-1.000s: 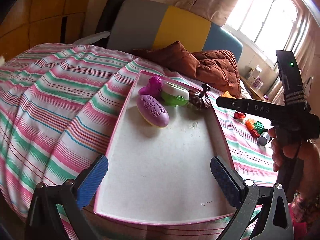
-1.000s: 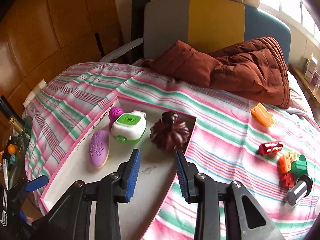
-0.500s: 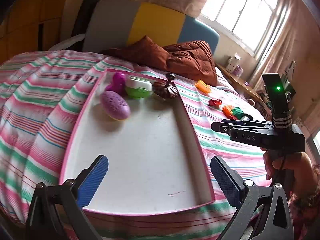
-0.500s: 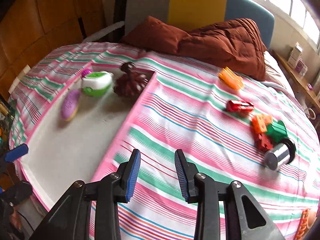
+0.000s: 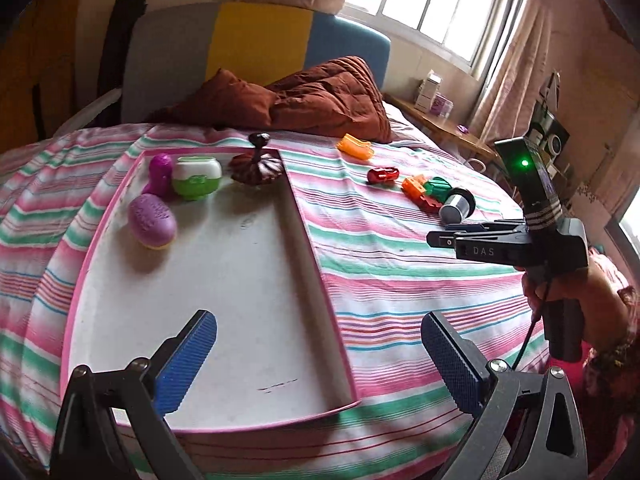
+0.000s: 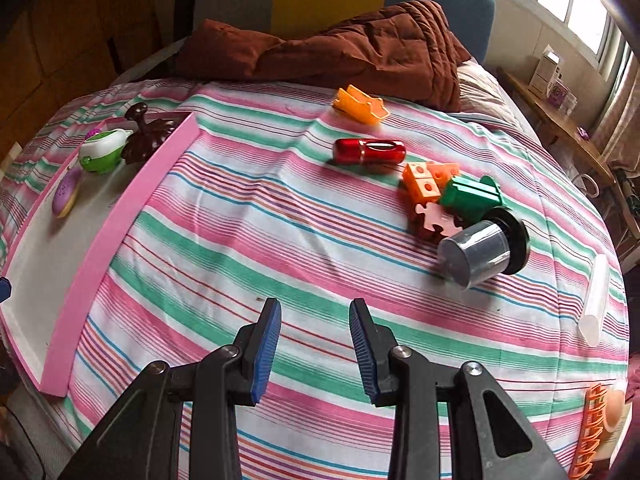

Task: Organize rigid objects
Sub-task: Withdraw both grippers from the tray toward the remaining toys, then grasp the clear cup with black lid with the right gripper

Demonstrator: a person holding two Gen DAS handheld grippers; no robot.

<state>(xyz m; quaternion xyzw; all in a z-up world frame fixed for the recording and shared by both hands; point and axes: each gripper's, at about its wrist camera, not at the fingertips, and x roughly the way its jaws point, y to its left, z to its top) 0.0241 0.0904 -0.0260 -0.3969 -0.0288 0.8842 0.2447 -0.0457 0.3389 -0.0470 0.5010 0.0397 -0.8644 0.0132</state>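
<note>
**Two empty claws over a striped bed, with toys in a tray and loose on the cover**

A bed is covered by a bedspread (image 6: 248, 216) striped in pink, green and white. On its left side lies a shallow white tray with a pink rim (image 6: 120, 220). At the tray's far end sit four things close together: a purple oval toy (image 5: 152, 221), a purple knobbed toy (image 5: 161, 174), a white and green case (image 5: 197, 178) and a dark brown pumpkin-shaped piece (image 5: 256, 166) in the far right corner. The rest of the tray floor is bare.

To the right of the tray, well apart from it, more things lie loose on the bedspread: an orange plastic piece (image 6: 361, 105) farthest back, a red toy car (image 6: 370, 151) nearer, then a tight cluster of orange blocks (image 6: 424, 182), a green block (image 6: 472, 196) and a pink puzzle-shaped piece (image 6: 434, 218). A silver cylinder with a black base (image 6: 478, 254) lies on its side against that cluster. A rumpled brown quilt (image 6: 360, 48) is heaped by the headboard.

The left claw (image 5: 319, 362) hangs above the near end of the tray, spread wide, with nothing between its blue pads. The right claw (image 6: 315, 354) hangs over bare bedspread near the front, its pads a narrow gap apart and holding nothing. A hand (image 5: 576, 300) grips its handle.
</note>
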